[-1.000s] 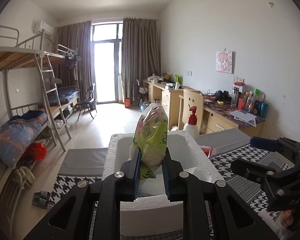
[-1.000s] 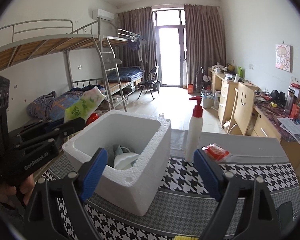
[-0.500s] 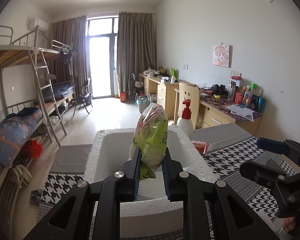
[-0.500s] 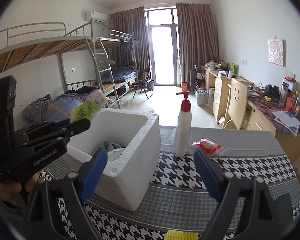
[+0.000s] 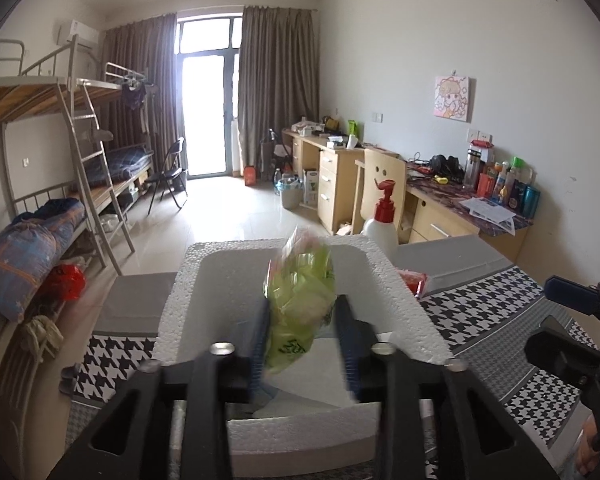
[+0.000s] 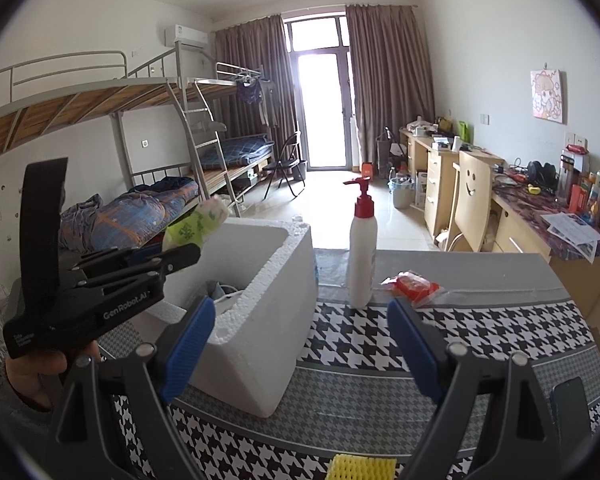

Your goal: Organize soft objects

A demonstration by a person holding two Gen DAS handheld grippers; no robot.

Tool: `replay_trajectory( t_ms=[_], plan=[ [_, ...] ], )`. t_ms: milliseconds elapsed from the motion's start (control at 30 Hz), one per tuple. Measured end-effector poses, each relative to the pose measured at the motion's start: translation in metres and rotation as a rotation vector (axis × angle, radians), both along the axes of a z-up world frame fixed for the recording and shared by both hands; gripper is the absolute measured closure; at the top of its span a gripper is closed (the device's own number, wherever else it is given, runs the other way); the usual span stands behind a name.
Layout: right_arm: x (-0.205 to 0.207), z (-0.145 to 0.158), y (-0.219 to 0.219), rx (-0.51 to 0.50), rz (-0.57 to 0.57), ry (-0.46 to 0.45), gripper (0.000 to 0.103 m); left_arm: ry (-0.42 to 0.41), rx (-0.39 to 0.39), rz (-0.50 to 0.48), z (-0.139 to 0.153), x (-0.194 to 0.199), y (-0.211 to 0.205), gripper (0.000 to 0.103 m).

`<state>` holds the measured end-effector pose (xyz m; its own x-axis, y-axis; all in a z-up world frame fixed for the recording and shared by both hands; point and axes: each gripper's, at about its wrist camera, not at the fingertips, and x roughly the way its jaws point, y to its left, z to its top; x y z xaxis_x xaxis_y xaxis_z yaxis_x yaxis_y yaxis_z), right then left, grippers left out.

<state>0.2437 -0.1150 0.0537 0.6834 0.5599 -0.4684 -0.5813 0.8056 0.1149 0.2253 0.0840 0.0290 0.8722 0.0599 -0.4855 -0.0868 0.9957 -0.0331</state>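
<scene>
A green soft packet [image 5: 300, 304] hangs blurred between the spread pads of my left gripper [image 5: 302, 320], over the white foam box [image 5: 188, 300]. The jaws are opening, and a gap shows between the packet and the right pad. In the right wrist view the packet [image 6: 196, 226] sticks up past the left gripper [image 6: 192, 252] above the box [image 6: 284, 280]. Soft grey and white items [image 6: 224, 296] lie inside. My right gripper [image 6: 300, 316] stands open and holds nothing, near the box's front corner.
On the houndstooth table cloth [image 6: 480, 332] a white pump bottle [image 6: 362, 256] with a red top stands right of the box. A red packet [image 6: 414, 286] lies beside it. A yellow sponge [image 6: 360, 468] lies at the near edge and a dark phone [image 6: 572, 404] at the right.
The left jaws have spread apart and the green packet has slipped lower between them, blurred. The left gripper has come further over the box. The right gripper has kept still.
</scene>
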Motion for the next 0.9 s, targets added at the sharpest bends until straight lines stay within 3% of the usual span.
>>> replay_trajectory(
  t_ms=[67, 367, 900],
  plan=[
    [0.001, 0.0, -0.001, 0.0, -0.005, 0.001, 0.012, -0.011, 0.004, 0.018, 0.0, -0.002, 0.0, 0.032],
    [-0.001, 0.001, -0.001, -0.009, -0.012, -0.012, 0.012, -0.071, 0.005, 0.046, 0.008, -0.014, 0.001, 0.001],
    [-0.022, 0.009, -0.01, 0.004, -0.013, -0.048, 0.012, -0.114, 0.006, 0.053, 0.019, -0.046, -0.005, 0.001]
  ],
)
